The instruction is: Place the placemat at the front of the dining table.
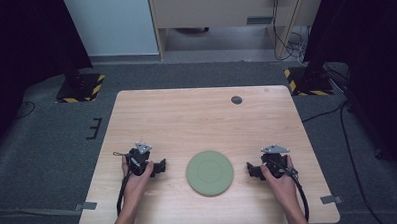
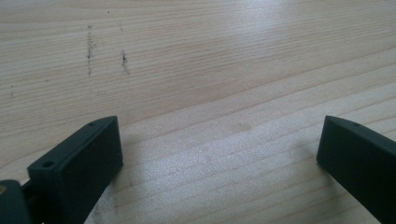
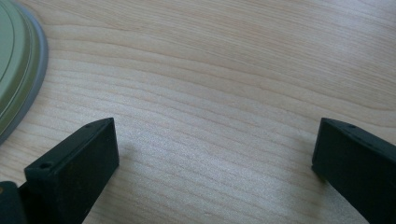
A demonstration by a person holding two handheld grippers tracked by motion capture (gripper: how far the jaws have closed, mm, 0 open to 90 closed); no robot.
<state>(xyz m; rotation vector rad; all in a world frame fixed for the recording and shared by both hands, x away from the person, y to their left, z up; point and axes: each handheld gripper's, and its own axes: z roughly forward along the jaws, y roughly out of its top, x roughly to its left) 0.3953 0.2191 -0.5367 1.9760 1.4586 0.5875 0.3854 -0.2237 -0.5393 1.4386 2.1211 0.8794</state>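
On the bare wooden counter (image 1: 196,117) the green plate (image 1: 209,172) lies between my 2 grippers, left (image 1: 162,167) and right (image 1: 249,168), fingers wide and empty, resting either side, likely poised to reach it.

In the right gripper view the green plate (image 3: 16,65) is cut off by the left edge, leaving just a curved slice of rim. In the high view a small dark round mark (image 1: 236,99) on the table's (image 1: 196,117) far side is too small to identify.
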